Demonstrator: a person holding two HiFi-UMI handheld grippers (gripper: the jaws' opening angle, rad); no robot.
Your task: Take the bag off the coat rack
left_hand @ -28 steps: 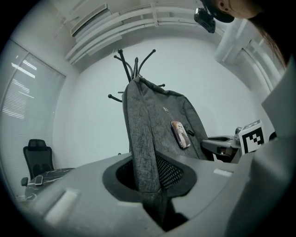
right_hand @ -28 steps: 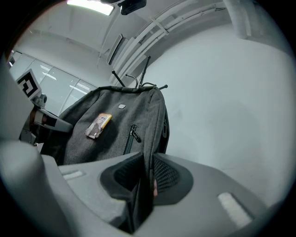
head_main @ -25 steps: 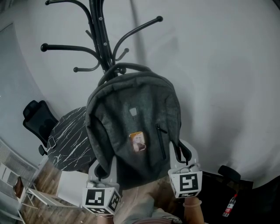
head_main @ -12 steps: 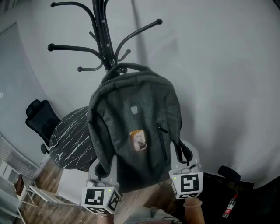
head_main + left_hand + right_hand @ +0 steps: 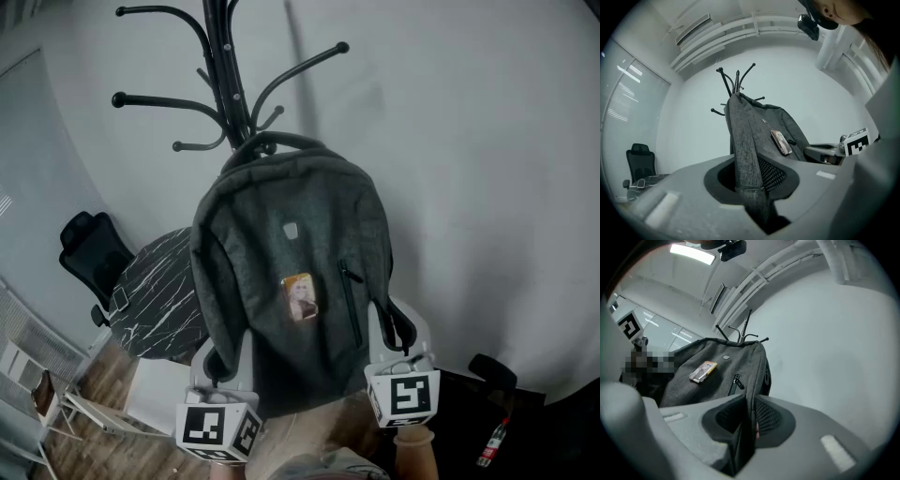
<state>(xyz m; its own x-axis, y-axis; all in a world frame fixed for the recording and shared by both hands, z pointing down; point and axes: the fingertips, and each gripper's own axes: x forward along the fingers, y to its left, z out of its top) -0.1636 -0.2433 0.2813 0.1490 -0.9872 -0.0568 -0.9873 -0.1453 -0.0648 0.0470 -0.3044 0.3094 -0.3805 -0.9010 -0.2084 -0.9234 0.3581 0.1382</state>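
Observation:
A dark grey backpack (image 5: 291,272) with a small orange tag (image 5: 300,297) hangs by its top handle (image 5: 272,142) on a hook of the black coat rack (image 5: 225,84). My left gripper (image 5: 220,361) is shut on the bag's lower left edge. In the left gripper view the grey fabric (image 5: 750,136) runs down between that left gripper's (image 5: 752,197) jaws. My right gripper (image 5: 394,328) is shut on the lower right edge. In the right gripper view the bag's side seam (image 5: 754,376) is pinched in the right gripper (image 5: 745,427). Both grippers hold the bag tilted out from the rack.
A round black marbled table (image 5: 159,300) and a black office chair (image 5: 84,253) stand left of the rack. White frames (image 5: 37,394) sit on the wooden floor at lower left. A red bottle (image 5: 494,441) rests on dark furniture at lower right. A pale wall lies behind.
Both grippers have eased slightly upward with the bag's lower edges still held. In the head view the rack and the bag have slid a little to the right. The handle stays on the hook.

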